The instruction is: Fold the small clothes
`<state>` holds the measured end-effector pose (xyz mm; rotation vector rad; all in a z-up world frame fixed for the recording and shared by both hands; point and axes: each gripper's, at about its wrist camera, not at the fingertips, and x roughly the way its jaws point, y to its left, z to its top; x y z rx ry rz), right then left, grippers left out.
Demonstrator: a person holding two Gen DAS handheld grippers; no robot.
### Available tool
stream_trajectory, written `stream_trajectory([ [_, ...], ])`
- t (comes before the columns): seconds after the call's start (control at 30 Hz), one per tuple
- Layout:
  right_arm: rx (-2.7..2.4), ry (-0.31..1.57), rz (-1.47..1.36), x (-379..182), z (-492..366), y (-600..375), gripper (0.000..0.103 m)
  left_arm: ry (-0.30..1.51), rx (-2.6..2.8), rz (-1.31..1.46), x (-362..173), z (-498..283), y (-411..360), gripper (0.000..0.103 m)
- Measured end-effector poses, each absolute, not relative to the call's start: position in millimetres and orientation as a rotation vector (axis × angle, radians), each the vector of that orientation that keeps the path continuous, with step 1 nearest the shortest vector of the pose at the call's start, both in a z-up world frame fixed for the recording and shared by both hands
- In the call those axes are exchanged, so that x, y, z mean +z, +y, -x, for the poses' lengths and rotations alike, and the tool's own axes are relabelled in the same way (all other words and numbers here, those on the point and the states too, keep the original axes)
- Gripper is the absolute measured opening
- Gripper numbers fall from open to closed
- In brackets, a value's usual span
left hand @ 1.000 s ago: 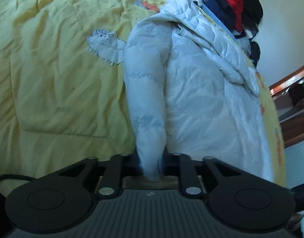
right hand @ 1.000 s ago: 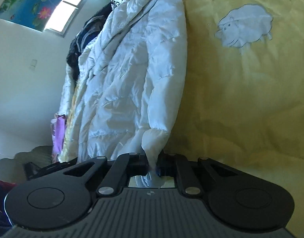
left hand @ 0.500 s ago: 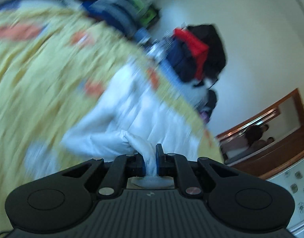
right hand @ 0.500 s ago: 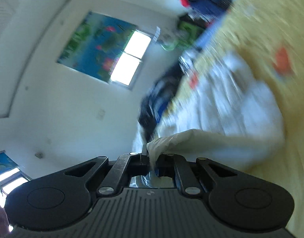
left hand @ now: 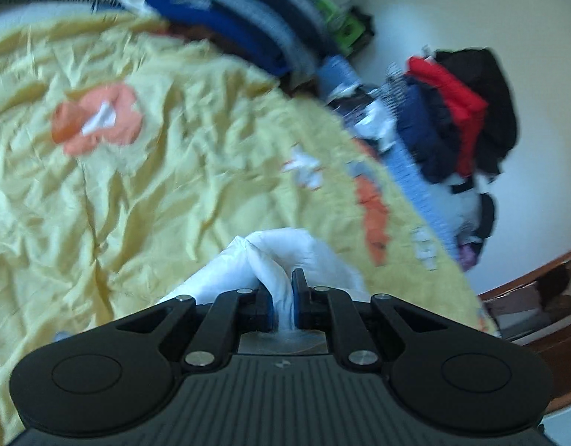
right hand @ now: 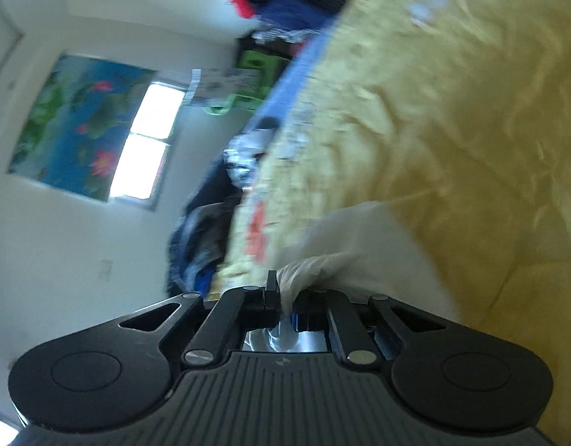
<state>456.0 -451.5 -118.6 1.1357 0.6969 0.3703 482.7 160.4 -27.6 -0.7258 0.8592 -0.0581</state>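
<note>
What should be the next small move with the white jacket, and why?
Probably carry both held ends forward and lower them onto the yellow quilt. The left gripper and the right gripper each have their jaws shut on white jacket fabric, which is bunched close to them, not lying flat.

White walls, bright window (right hand: pixel 142 148) beside lotus poster (right hand: pixel 73 126), yellow quilt (left hand: pixel 136 193).

A rumpled yellow quilt (left hand: pixel 166 193) fills the view; beyond its far edge lies a heap of dark, blue and red clothes (left hand: pixel 460 122). A lotus painting (right hand: pixel 73 122) hangs on the wall past the quilt.
</note>
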Motion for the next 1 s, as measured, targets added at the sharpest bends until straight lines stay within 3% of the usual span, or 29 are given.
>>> stream_trajectory([
  [0.13, 0.339, 0.735, -1.223, -158.9, -458.4, -451.5, 0.001, 0.909, -0.041, 0.735, -63.9, -490.1, 158.6, 0.008],
  [0.33, 0.328, 0.734, -1.264, -169.7, -456.1, -449.9, 0.01, 0.904, -0.036, 0.728, -69.0, -489.2, 157.0, 0.01],
  [0.4, 0.336, 0.713, -1.305, -163.1, -453.2, -453.4, 0.024, 0.89, -0.051, 0.743, -58.2, -489.6, 160.1, 0.012],
  [0.47, 0.354, 0.668, -1.36, -145.6, -446.2, -462.1, 0.061, 0.822, -0.087, 0.796, -37.4, -478.0, 170.3, 0.024],
  [0.53, 0.411, 0.526, -1.351, -111.3, -429.7, -473.9, 0.073, 0.727, -0.145, 0.804, -9.2, -457.3, 181.0, 0.039],
  [0.6, 0.427, 0.436, -1.254, -74.6, -410.4, -480.4, 0.072, 0.605, -0.123, 0.666, 25.3, -425.1, 178.4, 0.052],
  [0.67, 0.425, 0.385, -0.917, -24.4, -383.4, -463.6, 0.072, 0.432, -0.085, 0.358, 50.0, -385.4, 151.5, 0.07],
  [0.8, 0.363, 0.466, -0.196, 0.4, -368.3, -373.7, 0.071, 0.321, -0.154, -0.068, 39.5, -355.4, 84.5, 0.072],
  [0.9, 0.426, 0.606, -0.099, -27.8, -400.3, -335.2, 0.057, 0.426, -0.221, -0.14, 13.1, -382.7, 50.8, 0.072],
  [1.0, 0.36, 0.647, -0.038, -49.3, -434.0, -316.0, 0.057, 0.504, -0.199, -0.243, -14.2, -423.5, 29.2, 0.072],
])
